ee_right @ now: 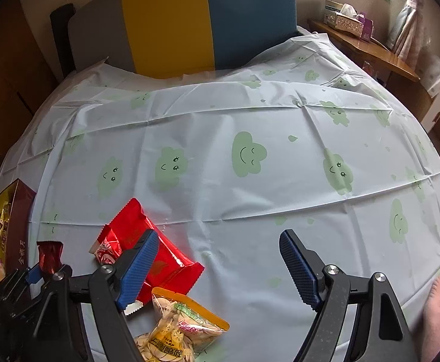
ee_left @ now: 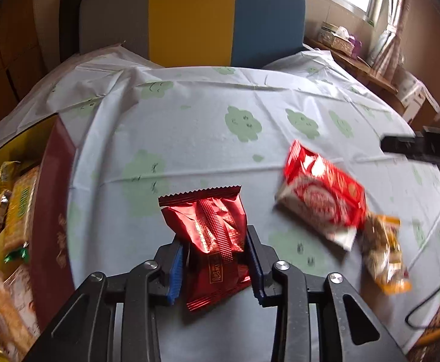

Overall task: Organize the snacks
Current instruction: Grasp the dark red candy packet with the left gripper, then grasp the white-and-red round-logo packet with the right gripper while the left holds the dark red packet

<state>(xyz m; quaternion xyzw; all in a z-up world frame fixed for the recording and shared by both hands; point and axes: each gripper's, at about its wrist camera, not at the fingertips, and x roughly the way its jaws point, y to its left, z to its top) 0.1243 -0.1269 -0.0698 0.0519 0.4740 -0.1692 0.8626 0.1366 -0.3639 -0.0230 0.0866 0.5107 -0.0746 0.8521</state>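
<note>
Beside the tablecloth [ee_left: 190,138], box [ee_left: 51,211] holds snack packets [ee_left: 18,211]; left claw [ee_left: 217,256] grips red wrapper [ee_left: 217,229].

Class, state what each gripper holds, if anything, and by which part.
The left gripper pinches the dark red snack packet across its middle, side to side. The right gripper is open and holds nothing.

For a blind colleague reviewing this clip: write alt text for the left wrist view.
The left gripper is shut on a dark red foil snack packet above a pale cloud-print tablecloth. A bright red wafer packet and an orange snack bag lie blurred to its right; a box of snacks sits at left.
</note>
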